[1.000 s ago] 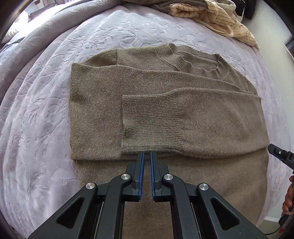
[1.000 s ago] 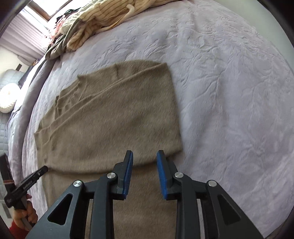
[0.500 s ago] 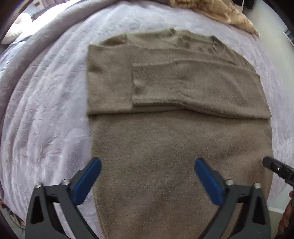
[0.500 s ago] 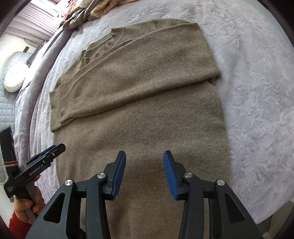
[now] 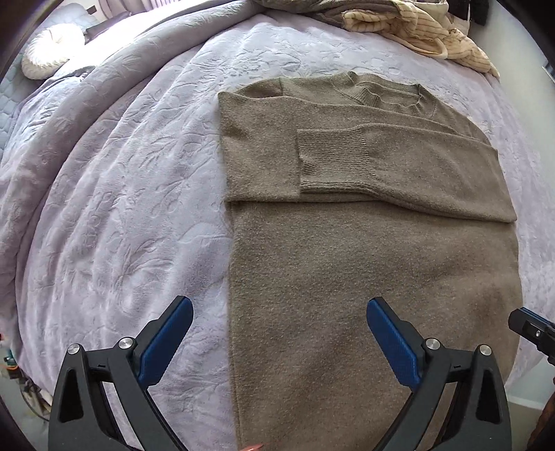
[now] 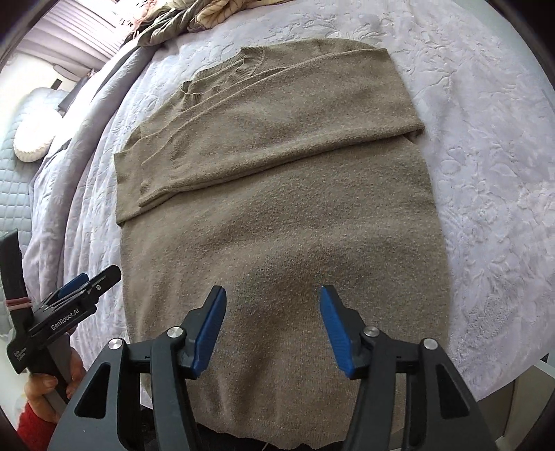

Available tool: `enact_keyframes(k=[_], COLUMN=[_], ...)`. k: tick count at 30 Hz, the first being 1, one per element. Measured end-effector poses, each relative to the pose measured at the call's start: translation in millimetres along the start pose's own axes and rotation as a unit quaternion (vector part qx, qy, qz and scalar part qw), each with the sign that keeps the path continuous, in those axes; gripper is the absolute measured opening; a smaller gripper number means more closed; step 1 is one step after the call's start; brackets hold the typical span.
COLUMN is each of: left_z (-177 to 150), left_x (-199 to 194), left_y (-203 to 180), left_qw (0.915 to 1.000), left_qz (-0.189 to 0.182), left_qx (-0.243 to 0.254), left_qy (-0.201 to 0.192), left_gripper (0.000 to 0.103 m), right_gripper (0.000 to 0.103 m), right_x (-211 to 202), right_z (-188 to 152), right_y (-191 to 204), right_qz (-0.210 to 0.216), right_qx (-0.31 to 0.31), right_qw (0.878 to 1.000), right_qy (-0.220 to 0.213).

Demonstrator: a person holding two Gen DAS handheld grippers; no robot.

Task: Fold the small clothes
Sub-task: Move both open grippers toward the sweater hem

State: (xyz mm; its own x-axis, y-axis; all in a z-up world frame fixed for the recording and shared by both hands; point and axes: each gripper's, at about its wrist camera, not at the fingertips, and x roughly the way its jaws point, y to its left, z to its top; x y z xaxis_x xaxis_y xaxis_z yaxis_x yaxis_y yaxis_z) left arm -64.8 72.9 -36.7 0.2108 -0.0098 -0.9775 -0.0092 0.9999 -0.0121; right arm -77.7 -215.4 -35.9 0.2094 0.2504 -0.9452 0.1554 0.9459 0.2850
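Your left gripper (image 5: 279,338) has its blue-padded fingers (image 5: 166,338) spread as wide as they go, with nothing between them. They hang above the sweater (image 5: 374,277), straddling its left side edge: one finger is over the bedspread (image 5: 114,208), the other over the knit.

Your right gripper (image 6: 272,328) is partly spread; its jaws have just been opening, and nothing is held between them. Both of its fingers (image 6: 334,326) hover over the lower middle of the sweater, just above the hem (image 6: 277,435), which lies at the near edge of the bed.

The sweater is olive-brown and lies flat on the pale lilac bedspread, neckline (image 5: 385,92) at the far end. Both sleeves are already folded across the chest; a ribbed cuff (image 5: 333,159) lies on top, near the sweater's middle. The lower body is smooth and unfolded.

Beyond the neckline, well apart from the sweater, sits a heap of striped cream clothes (image 5: 419,31).

The likely step is to take the hem and carry it up toward the neckline. To do it well:

- Bring each gripper down to its own bottom corner of the sweater, the right one moving outward from the middle.
- Pinch both knit layers together, not the bedspread beneath.
- Lift both corners at the same height and pace, so the fold line stays straight.
- Lay the hem level with the shoulders, keeping the folded sleeves tucked inside.
- Release only once the cloth rests flat.
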Motion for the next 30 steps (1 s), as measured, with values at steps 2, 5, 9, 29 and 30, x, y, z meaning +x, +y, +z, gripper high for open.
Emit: enact_keyframes(k=[2,5,9,29,30], left_z=[-0.9,-3.7,-10.6,-104.6,-108.3], left_x=[1.0,1.0,-5.1,-13.3,-12.8], left_y=[1.6,2.8,5.3,56.6,57.2], left_qw=[1.0,0.9997,0.999,0.9881,0.9876], left_qz=[0.001,-0.005,-0.028,-0.109,-0.109], left_qx=[0.002,0.01,0.019,0.081,0.084], left_qy=[0.008,0.02,0.029,0.072,0.076], left_gripper=[0.1,0.1,0.1,0.1,0.1], right_gripper=[0.06,0.06,0.06,0.06,0.06], right_x=[-4.0,-8.9,-15.6,-18.4,-17.5], right_z=[-2.4,-6.1,-12.4,-116.5,-121.6], right_y=[1.5,2.0,3.4,-4.2,-9.0], right_qz=[-0.003,-0.005,-0.009,0.006,0.009], right_qx=[0.001,0.005,0.012,0.109,0.12], right_qw=[1.0,1.0,1.0,0.994,0.993], right_qy=[-0.003,-0.005,-0.007,0.005,0.008])
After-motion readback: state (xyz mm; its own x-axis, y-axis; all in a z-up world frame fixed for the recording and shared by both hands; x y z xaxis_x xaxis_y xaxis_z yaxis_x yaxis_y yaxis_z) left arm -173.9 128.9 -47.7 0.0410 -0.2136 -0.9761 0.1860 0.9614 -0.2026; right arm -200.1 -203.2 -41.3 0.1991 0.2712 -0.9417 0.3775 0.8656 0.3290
